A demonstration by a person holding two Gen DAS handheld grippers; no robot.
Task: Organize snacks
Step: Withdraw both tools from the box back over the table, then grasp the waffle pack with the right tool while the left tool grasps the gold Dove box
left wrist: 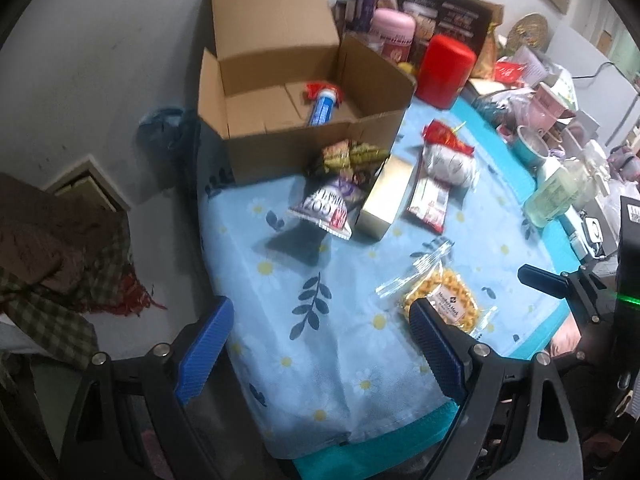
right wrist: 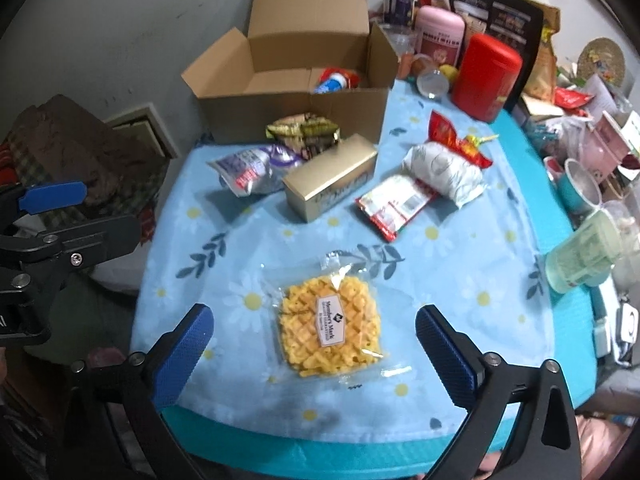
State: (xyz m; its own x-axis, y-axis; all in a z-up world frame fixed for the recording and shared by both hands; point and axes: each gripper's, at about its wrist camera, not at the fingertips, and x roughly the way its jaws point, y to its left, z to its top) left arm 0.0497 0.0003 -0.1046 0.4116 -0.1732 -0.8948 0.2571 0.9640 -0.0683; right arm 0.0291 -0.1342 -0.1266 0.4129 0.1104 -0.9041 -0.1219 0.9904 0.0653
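a: which step is this?

b: the start of a pick, i'd say. one snack, a blue and red tube [left wrist: 322, 104], already lies in the cardboard box [right wrist: 296, 104] at the far left of the table [right wrist: 460, 264]. the rest are loose on the flowered cloth in front of it.

a: and the grippers?

b: the right gripper [right wrist: 314, 344] has its jaws spread wide with nothing pinched. the yellow waffle snack [right wrist: 330, 326] in its clear wrapper lies flat on the near part of the table, right between the two blue pads but touching neither. the left gripper [left wrist: 320, 344] is spread too, empty, over bare cloth to the left of that packet.

a: so the waffle goes next?

b: that's my guess. the right gripper needs to come down and close across the packet's sides, gently, since the wrapper is slippery and the biscuit could crack.

a: then?

b: lift it over the gold box [right wrist: 332, 178] and the silver pouch [right wrist: 256, 170], which sit between it and the cardboard box, and drop it in beside the tube. the green wrappers [right wrist: 304, 128] lean right against the box front, so it has to clear those as well.
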